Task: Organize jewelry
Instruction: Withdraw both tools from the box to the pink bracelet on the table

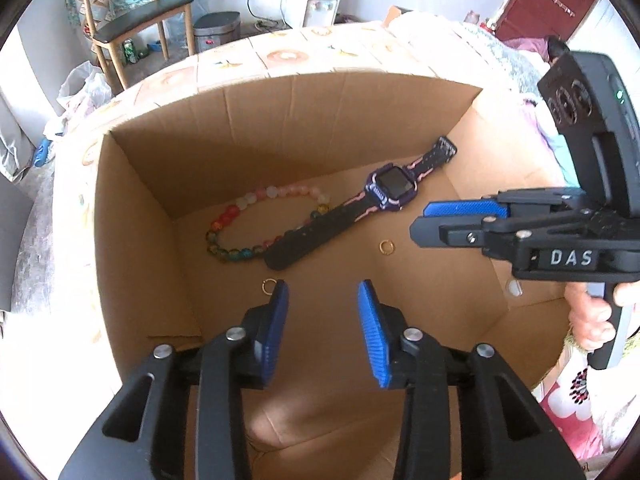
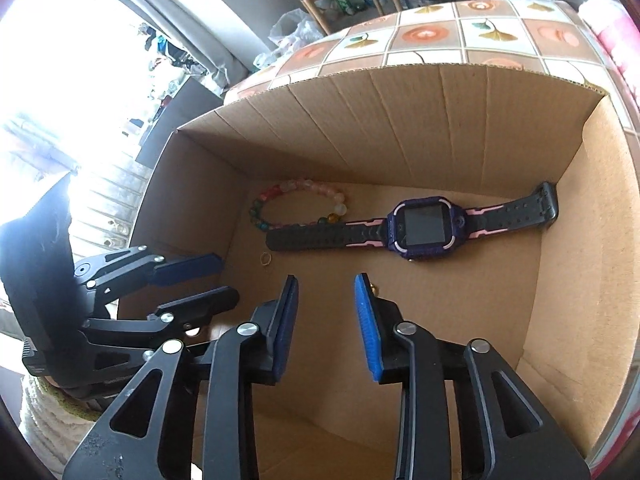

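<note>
An open cardboard box (image 1: pixel 280 120) (image 2: pixel 400 128) holds the jewelry. On its floor lie a multicoloured bead bracelet (image 1: pixel 230 216) (image 2: pixel 340 204) and a purple-faced watch (image 1: pixel 392 188) (image 2: pixel 424 222) with a black and pink strap. Two small gold rings also lie there. One ring (image 1: pixel 267 285) (image 2: pixel 266 258) sits just left of my left gripper's tip. The other ring (image 1: pixel 385 247) (image 2: pixel 374 289) is half hidden behind a right finger. My left gripper (image 1: pixel 322 286) (image 2: pixel 228 277) hangs open over the floor with nothing between its blue pads. My right gripper (image 2: pixel 327 280) (image 1: pixel 420 220) is open too, empty.
The box stands on a table with a tiled flower-pattern cloth (image 1: pixel 280 56) (image 2: pixel 440 36). A wooden chair (image 1: pixel 132 20) and a grey bin (image 1: pixel 218 28) stand beyond it. A hand (image 1: pixel 592 316) grips the right tool's handle. The box walls enclose both grippers.
</note>
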Demonstrator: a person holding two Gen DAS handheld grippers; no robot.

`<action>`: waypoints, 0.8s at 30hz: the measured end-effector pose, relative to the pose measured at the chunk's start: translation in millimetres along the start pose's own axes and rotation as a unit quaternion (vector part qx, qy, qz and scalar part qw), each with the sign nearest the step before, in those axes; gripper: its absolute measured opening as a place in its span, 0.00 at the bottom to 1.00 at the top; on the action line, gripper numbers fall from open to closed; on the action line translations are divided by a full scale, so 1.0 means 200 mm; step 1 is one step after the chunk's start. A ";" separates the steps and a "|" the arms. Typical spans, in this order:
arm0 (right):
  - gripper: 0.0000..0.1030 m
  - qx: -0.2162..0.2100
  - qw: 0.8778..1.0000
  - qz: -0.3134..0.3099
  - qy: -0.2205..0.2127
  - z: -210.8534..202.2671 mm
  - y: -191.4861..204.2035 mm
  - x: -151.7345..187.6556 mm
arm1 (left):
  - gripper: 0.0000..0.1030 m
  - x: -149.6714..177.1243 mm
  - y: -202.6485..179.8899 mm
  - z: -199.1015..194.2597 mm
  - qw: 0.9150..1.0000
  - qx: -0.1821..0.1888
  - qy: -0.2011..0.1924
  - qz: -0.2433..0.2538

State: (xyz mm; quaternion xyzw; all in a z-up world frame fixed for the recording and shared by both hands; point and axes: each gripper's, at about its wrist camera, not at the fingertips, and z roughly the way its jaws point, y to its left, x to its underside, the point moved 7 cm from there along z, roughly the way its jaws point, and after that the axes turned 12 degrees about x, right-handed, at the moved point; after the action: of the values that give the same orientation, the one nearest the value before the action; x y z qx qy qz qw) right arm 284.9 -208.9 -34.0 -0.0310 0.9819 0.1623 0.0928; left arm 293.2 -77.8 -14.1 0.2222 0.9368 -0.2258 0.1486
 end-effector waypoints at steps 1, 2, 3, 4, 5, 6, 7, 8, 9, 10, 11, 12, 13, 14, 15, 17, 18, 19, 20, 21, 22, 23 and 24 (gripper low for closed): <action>0.31 -0.008 1.000 -0.003 -0.007 -0.02 0.01 0.00 | 0.36 -0.01 0.00 -0.02 1.000 -0.001 -0.008 -0.002; 0.31 -0.011 1.000 -0.005 -0.014 -0.02 0.02 0.00 | 0.37 -0.01 0.00 -0.06 1.000 -0.002 -0.020 -0.006; 0.33 -0.015 1.000 -0.007 -0.024 -0.04 0.03 0.00 | 0.39 -0.01 0.00 -0.09 1.000 -0.001 -0.030 -0.009; 0.37 -0.020 0.999 -0.007 -0.036 -0.08 0.03 0.01 | 0.40 -0.01 0.00 -0.13 0.999 0.000 -0.040 -0.013; 0.39 -0.024 0.999 -0.006 -0.045 -0.12 0.04 0.02 | 0.43 -0.01 0.00 -0.18 0.998 0.000 -0.056 -0.019; 0.41 -0.026 0.998 -0.005 -0.052 -0.15 0.04 0.02 | 0.45 0.00 -0.01 -0.23 0.998 0.000 -0.068 -0.020; 0.43 -0.029 0.997 -0.003 -0.067 -0.21 0.05 0.04 | 0.45 0.01 -0.02 -0.28 0.996 -0.001 -0.083 -0.021; 0.44 -0.031 0.996 -0.004 -0.079 -0.26 0.06 0.06 | 0.45 0.04 -0.03 -0.37 0.994 -0.004 -0.109 -0.021; 0.46 -0.031 0.995 -0.004 -0.093 -0.32 0.07 0.08 | 0.45 0.06 -0.04 -0.41 0.992 -0.003 -0.126 -0.022; 0.47 -0.031 0.993 -0.006 -0.110 -0.39 0.08 0.11 | 0.48 0.11 -0.06 -0.49 0.988 0.001 -0.152 -0.023; 0.47 -0.032 0.992 -0.010 -0.126 -0.47 0.09 0.15 | 0.50 0.16 -0.07 -0.55 0.984 -0.001 -0.174 -0.026; 0.47 -0.033 0.990 -0.012 -0.138 -0.53 0.10 0.19 | 0.53 0.21 -0.09 -0.59 0.981 -0.003 -0.190 -0.028; 0.47 -0.034 0.987 -0.015 -0.156 -0.61 0.12 0.25 | 0.54 0.27 -0.09 -0.62 0.979 -0.007 -0.200 -0.029; 0.47 -0.037 0.985 -0.017 -0.166 -0.66 0.13 0.30 | 0.58 0.35 -0.11 -0.65 0.977 -0.018 -0.210 -0.027; 0.47 -0.039 0.983 -0.019 -0.176 -0.71 0.15 0.36 | 0.62 0.42 -0.12 -0.66 0.976 -0.025 -0.216 -0.025; 0.48 -0.035 0.981 -0.022 -0.187 -0.76 0.17 0.46 | 0.68 0.53 -0.14 -0.64 0.975 -0.030 -0.218 -0.025; 0.48 -0.034 0.981 -0.025 -0.189 -0.77 0.18 0.52 | 0.69 0.60 -0.15 -0.61 0.976 -0.034 -0.214 -0.029; 0.48 -0.032 0.981 -0.026 -0.188 -0.78 0.18 0.56 | 0.70 0.67 -0.16 -0.58 0.977 -0.033 -0.210 -0.031; 0.49 -0.028 0.982 -0.025 -0.186 -0.77 0.19 0.63 | 0.71 0.73 -0.17 -0.53 0.978 -0.033 -0.205 -0.033; 0.49 -0.026 0.982 -0.023 -0.184 -0.75 0.19 0.70 | 0.72 0.77 -0.17 -0.50 0.978 -0.035 -0.201 -0.036; 0.49 -0.023 0.983 -0.019 -0.180 -0.72 0.19 0.76 | 0.72 0.80 -0.17 -0.45 0.979 -0.039 -0.195 -0.039; 0.49 -0.017 0.984 -0.015 -0.177 -0.70 0.19 0.81 | 0.72 0.85 -0.17 -0.39 0.981 -0.047 -0.185 -0.042; 0.49 -0.011 0.985 -0.012 -0.174 -0.66 0.19 0.85 | 0.72 0.87 -0.17 -0.35 0.982 -0.050 -0.179 -0.042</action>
State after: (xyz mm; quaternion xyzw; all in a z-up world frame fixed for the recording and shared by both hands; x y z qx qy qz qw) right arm 92.2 -221.3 68.7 -0.0149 0.9486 0.1749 0.2634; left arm 115.6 -10.5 -7.6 0.1310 0.9138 -0.2204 0.3151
